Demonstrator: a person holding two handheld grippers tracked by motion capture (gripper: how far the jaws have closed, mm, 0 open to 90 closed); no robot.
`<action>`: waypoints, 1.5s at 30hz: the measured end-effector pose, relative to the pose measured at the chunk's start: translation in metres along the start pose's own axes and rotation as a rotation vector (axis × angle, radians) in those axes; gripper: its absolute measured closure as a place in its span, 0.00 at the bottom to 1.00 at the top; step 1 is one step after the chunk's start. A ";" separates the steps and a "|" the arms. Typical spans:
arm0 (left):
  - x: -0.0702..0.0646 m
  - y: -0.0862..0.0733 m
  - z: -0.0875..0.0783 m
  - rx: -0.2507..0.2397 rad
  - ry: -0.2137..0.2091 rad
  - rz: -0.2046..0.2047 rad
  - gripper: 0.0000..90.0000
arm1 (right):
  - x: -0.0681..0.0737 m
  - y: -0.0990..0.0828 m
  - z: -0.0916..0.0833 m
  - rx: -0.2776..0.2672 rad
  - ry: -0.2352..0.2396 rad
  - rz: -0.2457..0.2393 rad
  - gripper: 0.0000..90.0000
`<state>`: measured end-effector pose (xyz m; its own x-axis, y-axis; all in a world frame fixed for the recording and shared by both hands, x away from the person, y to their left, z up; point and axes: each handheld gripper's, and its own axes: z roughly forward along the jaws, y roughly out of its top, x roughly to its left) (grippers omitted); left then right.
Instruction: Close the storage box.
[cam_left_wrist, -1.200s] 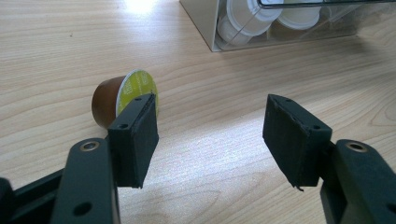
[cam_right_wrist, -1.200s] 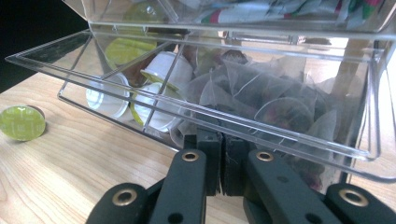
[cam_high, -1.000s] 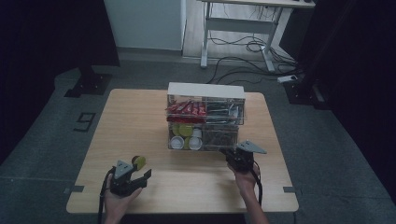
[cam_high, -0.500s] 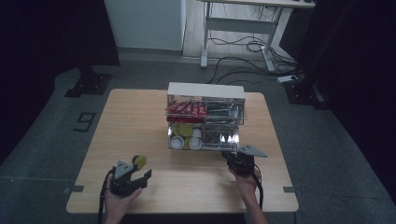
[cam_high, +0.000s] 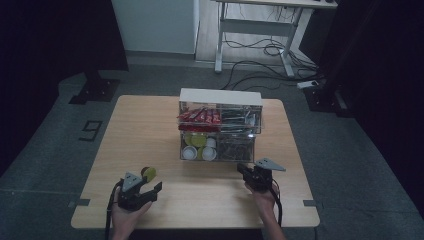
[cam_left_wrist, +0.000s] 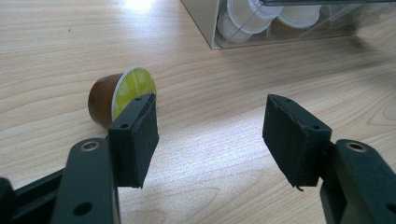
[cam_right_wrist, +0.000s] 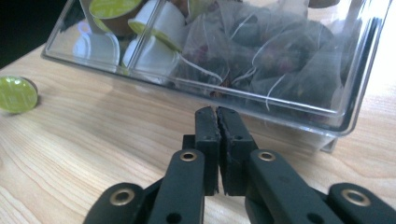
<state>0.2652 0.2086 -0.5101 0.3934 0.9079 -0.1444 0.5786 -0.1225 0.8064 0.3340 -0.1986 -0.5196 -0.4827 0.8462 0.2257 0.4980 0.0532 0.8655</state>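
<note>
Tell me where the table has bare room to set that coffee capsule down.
Bare wood lies left of the clear organizer, out to the table edge, and along the near edge between the left gripper and right gripper. Crowded: right around the capsule and the organizer's front.

A light wooden table fills the frame's centre. A clear compartmented organizer stands on it centre-right; a brown coffee capsule with a green lid lies on its side at lower left.
</note>
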 end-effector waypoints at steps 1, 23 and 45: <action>0.000 0.000 0.000 -0.001 0.001 -0.001 0.40 | 0.000 -0.001 0.000 0.000 -0.001 -0.004 0.95; -0.006 -0.005 0.003 0.014 -0.009 0.014 0.40 | -0.001 -0.012 -0.035 -0.033 -0.061 -0.098 0.61; -0.006 -0.011 0.009 0.052 -0.022 0.023 0.39 | -0.038 -0.055 -0.076 -0.004 -0.144 -0.028 0.49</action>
<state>0.2627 0.2007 -0.5230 0.4220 0.8958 -0.1392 0.6052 -0.1640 0.7790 0.2705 -0.2740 -0.5416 -0.3880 0.9117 0.1353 0.4826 0.0759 0.8726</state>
